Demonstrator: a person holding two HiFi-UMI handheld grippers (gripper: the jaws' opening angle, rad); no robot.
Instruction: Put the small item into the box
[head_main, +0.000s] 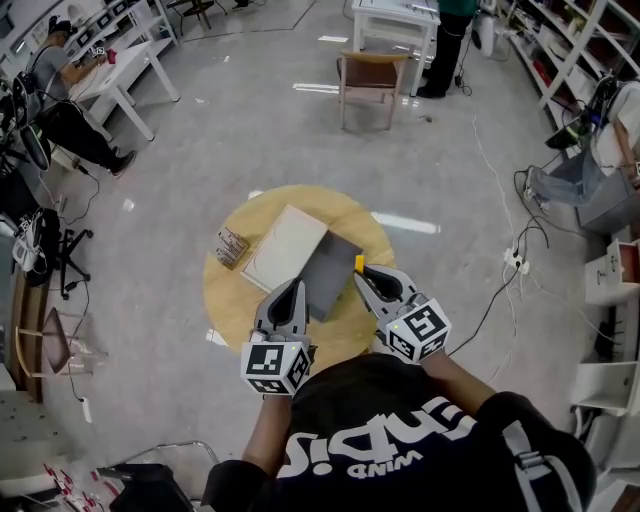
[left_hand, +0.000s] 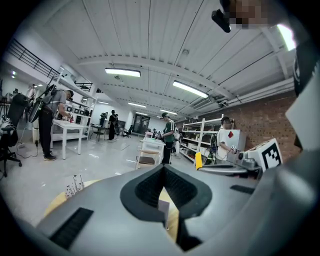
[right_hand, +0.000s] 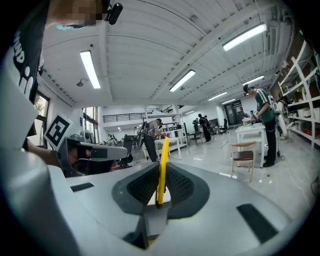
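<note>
Left of centre in the head view, on the round table (head_main: 222, 300): a small packet (head_main: 232, 247) near the rim. Next to it, a pale flat box (head_main: 285, 247), with a grey slab (head_main: 330, 275) touching its right edge.

Below the box, the left gripper (head_main: 296, 287), tip over the slab's lower left corner. Jaws pressed together in its own view, with nothing between them.

To the right, the right gripper (head_main: 361, 275), clamped on a thin yellow item (right_hand: 162, 165) that stands upright between the jaws. Item held at the slab's right edge, right of the box and not inside it.

Far right of the frame: cables (head_main: 520, 250) trailing over the floor.
</note>
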